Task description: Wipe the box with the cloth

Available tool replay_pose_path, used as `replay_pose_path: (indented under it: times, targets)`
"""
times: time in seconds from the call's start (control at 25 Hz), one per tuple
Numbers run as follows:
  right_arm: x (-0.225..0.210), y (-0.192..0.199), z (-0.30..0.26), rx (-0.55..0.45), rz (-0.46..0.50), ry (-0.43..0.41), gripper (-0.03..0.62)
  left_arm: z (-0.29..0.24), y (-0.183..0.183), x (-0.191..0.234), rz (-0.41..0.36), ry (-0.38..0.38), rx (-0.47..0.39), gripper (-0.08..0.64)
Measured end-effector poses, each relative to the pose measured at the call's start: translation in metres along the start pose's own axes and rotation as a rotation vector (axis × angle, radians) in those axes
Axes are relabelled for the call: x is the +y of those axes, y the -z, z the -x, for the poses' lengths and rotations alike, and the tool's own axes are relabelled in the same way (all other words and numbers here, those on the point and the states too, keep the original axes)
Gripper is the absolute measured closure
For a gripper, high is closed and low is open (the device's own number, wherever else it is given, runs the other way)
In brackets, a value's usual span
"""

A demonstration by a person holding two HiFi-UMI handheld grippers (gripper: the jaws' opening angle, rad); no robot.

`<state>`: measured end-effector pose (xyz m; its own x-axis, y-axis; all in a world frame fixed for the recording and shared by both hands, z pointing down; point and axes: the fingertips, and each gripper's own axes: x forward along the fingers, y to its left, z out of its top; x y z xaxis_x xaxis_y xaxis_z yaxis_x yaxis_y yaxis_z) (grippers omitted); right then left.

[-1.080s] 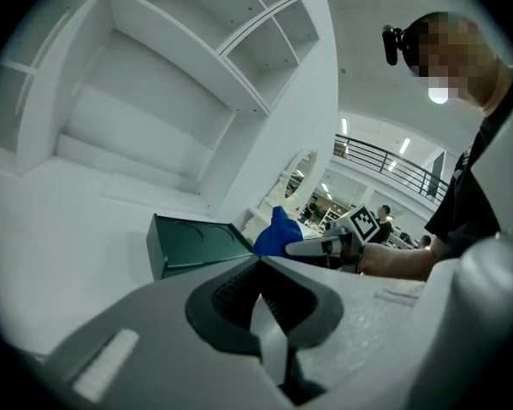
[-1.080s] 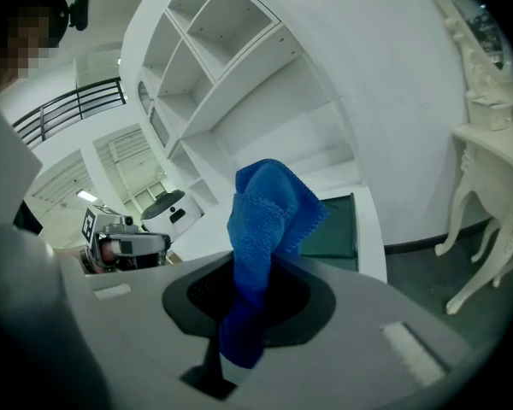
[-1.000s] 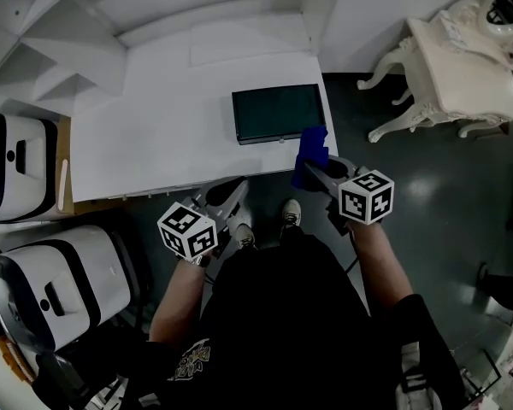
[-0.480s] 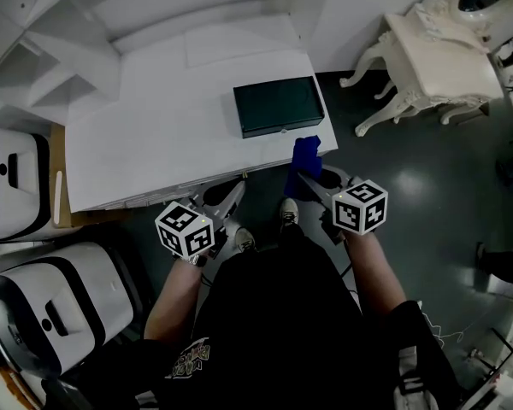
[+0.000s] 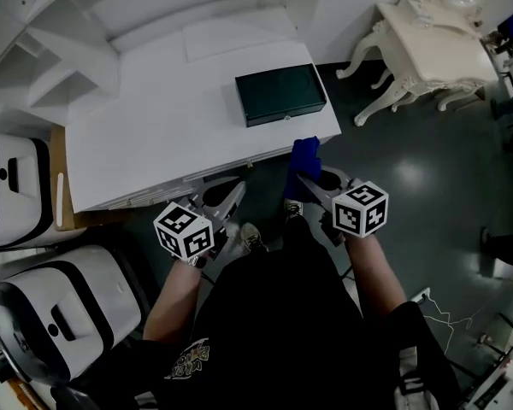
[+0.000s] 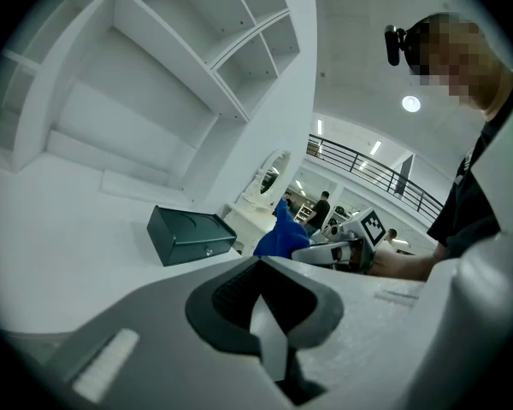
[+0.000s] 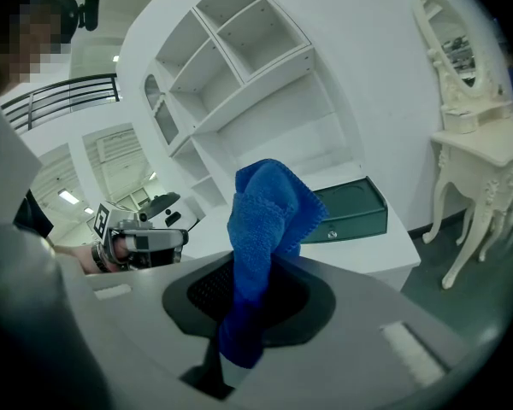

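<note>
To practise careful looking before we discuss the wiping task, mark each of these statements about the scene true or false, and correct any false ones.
1. The right gripper grips a blue cloth in its jaws. True.
2. The cloth is lying on the box. False: it is held up off the table's near edge, apart from the box.
3. The left gripper is empty, with its jaws together. True.
4. The box stands with its lid open. False: the lid is closed.
5. The box sits on the floor. False: it sits on the white table, near its right end.
</note>
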<state>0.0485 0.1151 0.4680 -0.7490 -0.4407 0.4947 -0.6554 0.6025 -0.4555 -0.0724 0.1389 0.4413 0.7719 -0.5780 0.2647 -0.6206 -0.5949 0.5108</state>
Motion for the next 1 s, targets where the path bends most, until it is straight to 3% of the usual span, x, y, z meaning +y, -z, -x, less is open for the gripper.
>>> replay_pose_path:
  times: [0.32,1.0]
  targets:
    - [0.016,0.021,0.006,-0.007,-0.016,0.008,0.5,0.012,0.02,-0.009,0.002,0.016,0.019,0.558]
    - [0.026,0.028,0.027,-0.036,-0.013,0.029,0.5,0.017,0.022,-0.029,-0.019,0.034,0.017,0.558]
